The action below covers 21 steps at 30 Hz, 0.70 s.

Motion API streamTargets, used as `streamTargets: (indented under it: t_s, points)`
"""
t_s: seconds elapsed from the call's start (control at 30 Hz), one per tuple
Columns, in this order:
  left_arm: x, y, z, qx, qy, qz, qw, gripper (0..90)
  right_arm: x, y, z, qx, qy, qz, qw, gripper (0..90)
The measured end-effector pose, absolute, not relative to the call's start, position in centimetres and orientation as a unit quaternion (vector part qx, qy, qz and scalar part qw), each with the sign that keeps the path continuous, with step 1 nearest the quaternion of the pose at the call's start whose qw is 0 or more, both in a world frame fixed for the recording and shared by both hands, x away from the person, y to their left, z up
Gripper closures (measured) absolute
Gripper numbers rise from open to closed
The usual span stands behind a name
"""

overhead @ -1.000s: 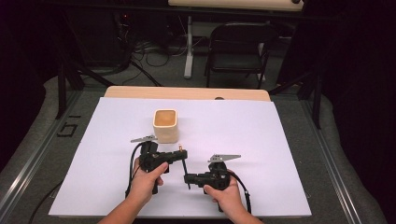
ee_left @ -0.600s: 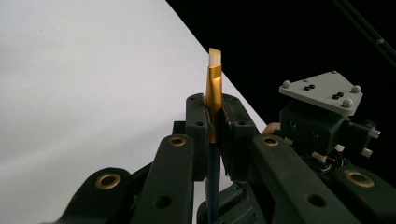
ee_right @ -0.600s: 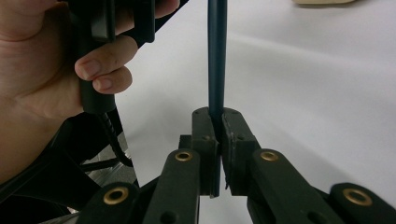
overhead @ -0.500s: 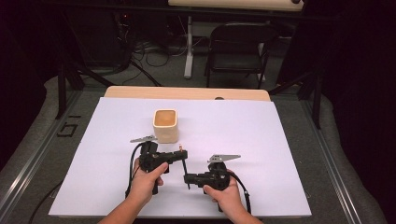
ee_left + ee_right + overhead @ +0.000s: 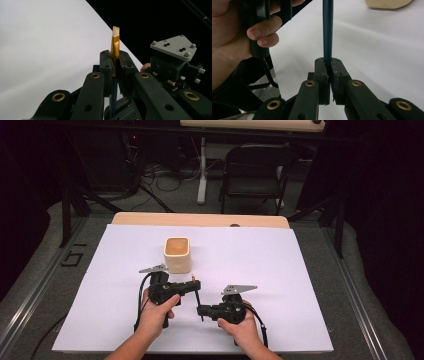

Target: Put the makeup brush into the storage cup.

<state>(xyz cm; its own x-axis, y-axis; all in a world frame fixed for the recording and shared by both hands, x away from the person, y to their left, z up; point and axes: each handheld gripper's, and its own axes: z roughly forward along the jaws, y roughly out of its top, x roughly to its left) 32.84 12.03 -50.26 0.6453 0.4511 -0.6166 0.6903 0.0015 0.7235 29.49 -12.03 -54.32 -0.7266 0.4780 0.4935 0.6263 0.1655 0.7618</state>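
Two grippers: both clamped one thin dark-shafted brush with a gold metal ferrule and a pale flat tip (image 5: 115,47), held between them just above the near part of the white table sheet (image 5: 300,270).
Right gripper (image 5: 200,310): nearest the person; its jaws were closed on the dark handle end (image 5: 327,30), which ran straight out between the pads.
Left gripper (image 5: 198,284): a little farther, just in front of the cup; its jaws were shut on the brush where the gold ferrule met the dark shaft, the pale tip standing free beyond them.
Handling: judged very light, stiff and slim; the smooth round shaft looked liable to roll or slide in the pads, so a squeeze square across it seemed best.
Where to hold: the ferrule or the shaft just behind it for control, the far handle as a second hold; the pale tip looked soft and was better left untouched.
Risk: two grips pulling apart or twisting could bend so thin a shaft.
Cup: a squarish cream-coloured cup with a brownish inside (image 5: 177,254) stood upright on the sheet, just beyond the left gripper.
Farther off: a black folding chair (image 5: 257,175) stood behind the table.
Writing: no brand or label could be read; pale marks on the floor at the left were possibly figures, too small to tell.
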Motion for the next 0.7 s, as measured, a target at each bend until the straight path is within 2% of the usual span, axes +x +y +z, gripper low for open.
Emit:
streamTargets:
  t_s: [0.33, 0.4, 0.7]
  points:
    - [32.74, 12.12, -50.05, 0.704, 0.404, -0.1, 0.575, 83.6, 29.44, -11.99, -54.25, -0.357, -0.767, -0.531, 0.057, 83.8]
    - [32.7, 12.14, -49.93, 0.707, 0.402, -0.09, 0.574, 83.6, 29.49, -12.05, -54.25, -0.357, -0.766, -0.532, 0.056, 78.4]
    - [32.45, 12.57, -49.29, 0.72, 0.398, -0.044, 0.567, 83.6, 29.5, -12.19, -54.16, -0.353, -0.77, -0.531, 0.031, 69.6]
